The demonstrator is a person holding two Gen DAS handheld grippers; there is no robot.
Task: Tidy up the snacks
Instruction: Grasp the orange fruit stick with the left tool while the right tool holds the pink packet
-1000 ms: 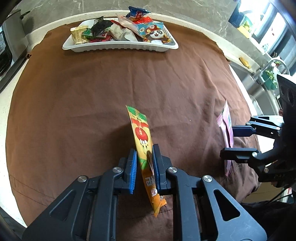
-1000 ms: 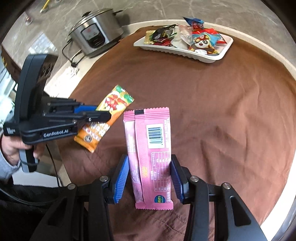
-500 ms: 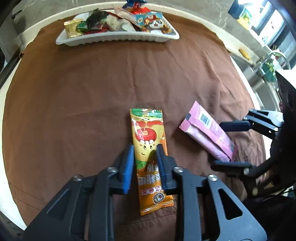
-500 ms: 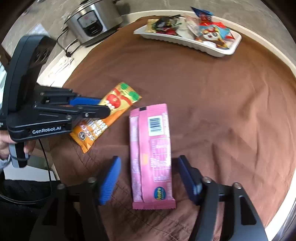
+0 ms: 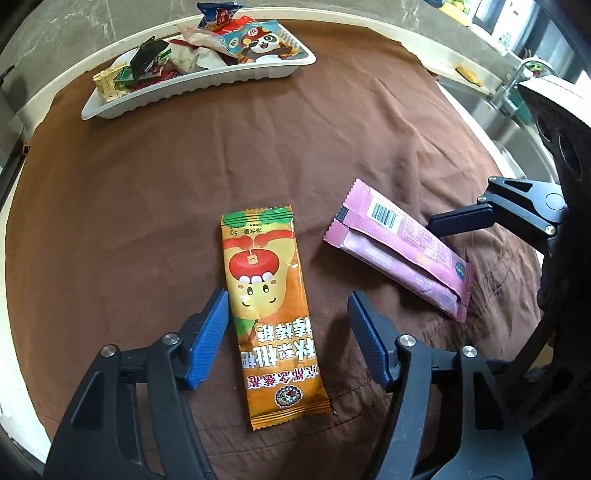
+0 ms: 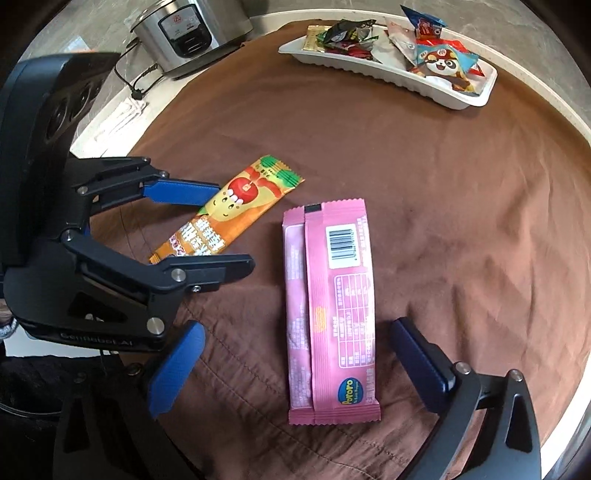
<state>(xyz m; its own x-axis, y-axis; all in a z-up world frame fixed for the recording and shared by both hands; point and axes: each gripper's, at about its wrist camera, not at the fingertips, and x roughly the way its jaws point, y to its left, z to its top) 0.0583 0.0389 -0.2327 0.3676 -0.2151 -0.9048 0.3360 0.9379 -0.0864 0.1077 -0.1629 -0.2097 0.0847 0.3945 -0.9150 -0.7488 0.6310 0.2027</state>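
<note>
An orange snack packet (image 5: 271,314) with an apple cartoon lies flat on the brown cloth (image 5: 184,166). My left gripper (image 5: 288,306) straddles it, its jaws opening, the blue pads clear of the packet. A pink snack packet (image 6: 332,306) with a barcode lies flat beside it. My right gripper (image 6: 295,339) stands over the pink packet with jaws opening wide, pads apart from it. The same pink packet (image 5: 399,251) shows in the left wrist view, the orange packet (image 6: 229,214) in the right wrist view, and the left gripper (image 6: 221,225) too.
A white tray (image 5: 184,92) heaped with several wrapped snacks sits at the far edge of the cloth; the same tray (image 6: 388,77) appears in the right wrist view. A rice cooker (image 6: 188,33) stands on the counter beyond the table. A sink and tap (image 5: 517,77) lie to the right.
Both packets were held upright in shut jaws; both grippers lowered them, opened and let go. The packets now lie flat on the cloth.
</note>
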